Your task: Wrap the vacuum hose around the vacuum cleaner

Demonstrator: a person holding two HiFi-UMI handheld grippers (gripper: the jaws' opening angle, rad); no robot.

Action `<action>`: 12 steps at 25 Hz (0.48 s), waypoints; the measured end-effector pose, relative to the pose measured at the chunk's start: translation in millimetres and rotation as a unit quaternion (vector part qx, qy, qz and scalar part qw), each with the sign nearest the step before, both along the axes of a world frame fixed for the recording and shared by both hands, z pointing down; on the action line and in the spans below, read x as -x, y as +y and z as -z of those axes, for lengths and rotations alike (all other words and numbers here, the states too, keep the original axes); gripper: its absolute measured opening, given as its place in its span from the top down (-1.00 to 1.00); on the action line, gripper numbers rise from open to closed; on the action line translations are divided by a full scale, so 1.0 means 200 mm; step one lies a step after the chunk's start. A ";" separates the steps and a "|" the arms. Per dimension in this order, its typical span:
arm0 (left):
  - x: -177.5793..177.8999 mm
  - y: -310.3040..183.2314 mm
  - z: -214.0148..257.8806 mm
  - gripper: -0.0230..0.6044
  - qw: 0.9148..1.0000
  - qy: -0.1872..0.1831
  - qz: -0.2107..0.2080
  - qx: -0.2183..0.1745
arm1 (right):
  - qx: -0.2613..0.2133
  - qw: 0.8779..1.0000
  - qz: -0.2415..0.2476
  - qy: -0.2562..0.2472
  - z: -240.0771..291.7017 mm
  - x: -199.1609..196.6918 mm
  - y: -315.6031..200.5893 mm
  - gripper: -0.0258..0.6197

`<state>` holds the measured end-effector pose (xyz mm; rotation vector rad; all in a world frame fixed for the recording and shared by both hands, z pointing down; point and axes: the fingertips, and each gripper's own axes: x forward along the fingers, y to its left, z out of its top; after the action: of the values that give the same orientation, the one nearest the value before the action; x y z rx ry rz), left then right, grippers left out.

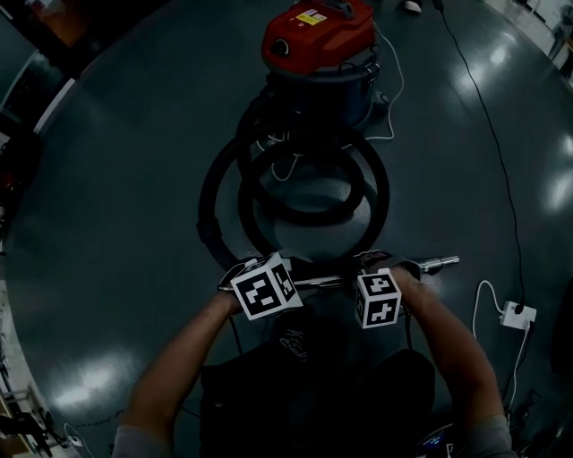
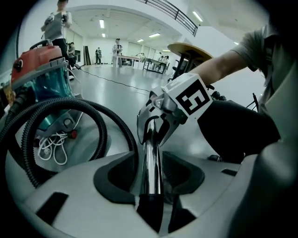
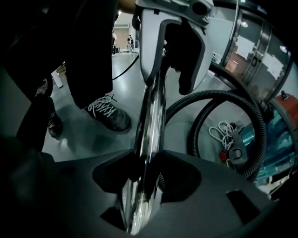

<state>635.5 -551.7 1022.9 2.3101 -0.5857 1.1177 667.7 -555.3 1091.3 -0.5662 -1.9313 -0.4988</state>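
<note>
Our left gripper (image 2: pixel 150 182) is clamped on the metal tube (image 1: pixel 327 281), and our right gripper (image 3: pixel 142 186) clamps it further along. The hose (image 1: pixel 383 190) lies looped on the floor (image 1: pixel 116 179) before the vacuum cleaner (image 1: pixel 318 36), not yet wrapped. Next, we judge, we carry the tube around the cleaner's body.

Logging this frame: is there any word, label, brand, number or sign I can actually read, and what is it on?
No text here is legible.
Yellow label on top of the vacuum cleaner: print too small to read.
Pale print on the person's dark clothing: too dim and blurred to read.
Marker cubes: black-and-white square patterns only, not text.
</note>
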 end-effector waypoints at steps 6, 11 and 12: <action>0.00 0.06 -0.25 0.35 0.998 -0.045 -0.028 0.018 | 0.020 1.000 0.000 0.005 -0.17 0.00 0.02 0.38; 0.01 0.06 -0.43 0.35 0.998 -0.055 -0.032 0.025 | 0.039 0.999 -0.011 0.014 -0.29 -0.01 0.00 0.38; 0.02 0.06 -0.47 0.35 0.997 -0.060 -0.034 0.024 | 0.043 0.999 -0.015 0.014 -0.31 0.00 -0.01 0.38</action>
<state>632.4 -540.4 1117.3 2.2491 -0.5221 1.2944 667.8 -556.9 1153.6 -0.5957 -1.9376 -0.3892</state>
